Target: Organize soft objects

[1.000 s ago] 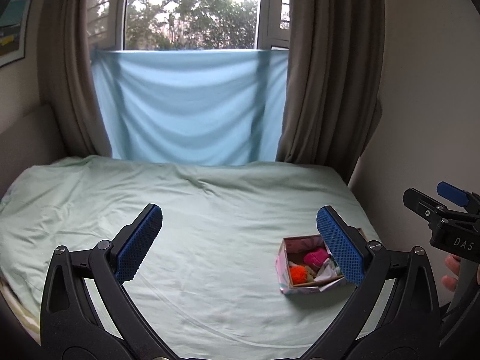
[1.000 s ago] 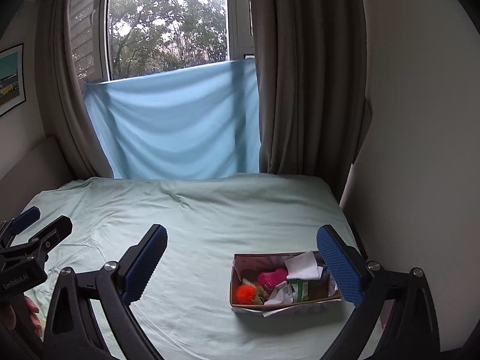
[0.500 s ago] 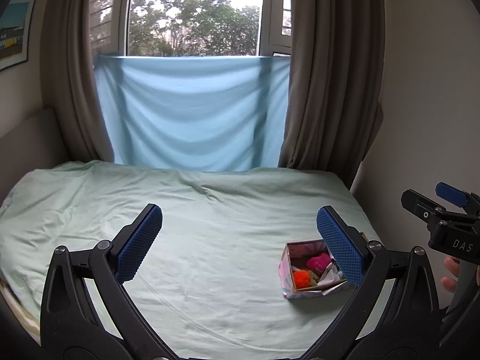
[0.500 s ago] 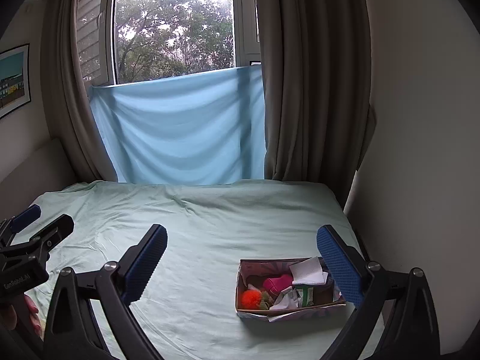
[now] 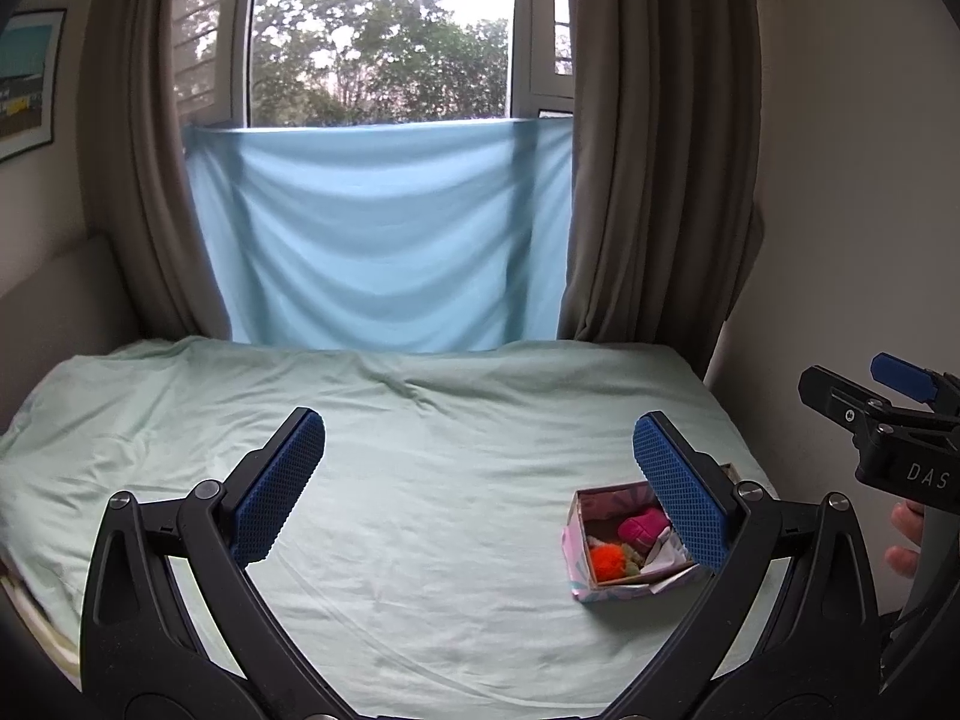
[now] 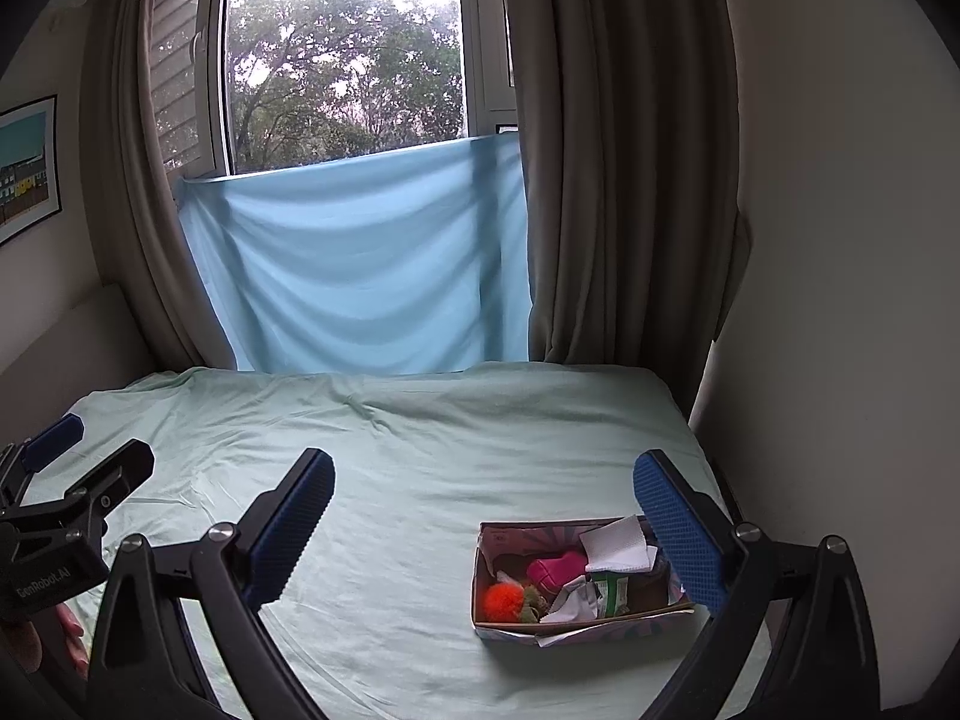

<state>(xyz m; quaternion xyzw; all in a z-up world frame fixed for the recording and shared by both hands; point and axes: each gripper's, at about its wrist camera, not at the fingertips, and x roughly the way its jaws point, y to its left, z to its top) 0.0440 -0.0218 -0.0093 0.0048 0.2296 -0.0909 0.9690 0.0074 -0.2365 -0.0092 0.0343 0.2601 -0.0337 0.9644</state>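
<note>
- We hold both tools up off the bed (image 6: pixel 420 480), aimed at the window; neither touches anything
- Left gripper (image 5: pixel 480 480): jaws spread wide, nothing between the pads
- Right gripper (image 6: pixel 483 510): jaws spread wide too, nothing gripped
- Task items sit in one open patterned box (image 6: pixel 510 624), low and right of centre in both wrist views; partly behind the right finger of each tool
- Box is just ahead of and below the right gripper, further right of the left one, so the right tool looks better placed to reach it
- Count in box, as far as we can see: one orange pom-pom (image 6: pixel 503 599), one pink soft piece (image 6: pixel 555 570), one white folded cloth or tissue (image 6: pixel 618 549), one green-labelled packet (image 6: pixel 612 591), some crumpled white material; a greenish bit beside the pom-pom, can't identify it
- No loose soft items visible on the sheet around the box
- Judgement: soft items already lie gathered in the box; fits either a finished sort or a box waiting to be unpacked and sorted, can't tell which
- One box, two tools, one bed; fingers of one hand (image 5: pixel 903 540) show under the right tool at the left view's far right edge
</note>
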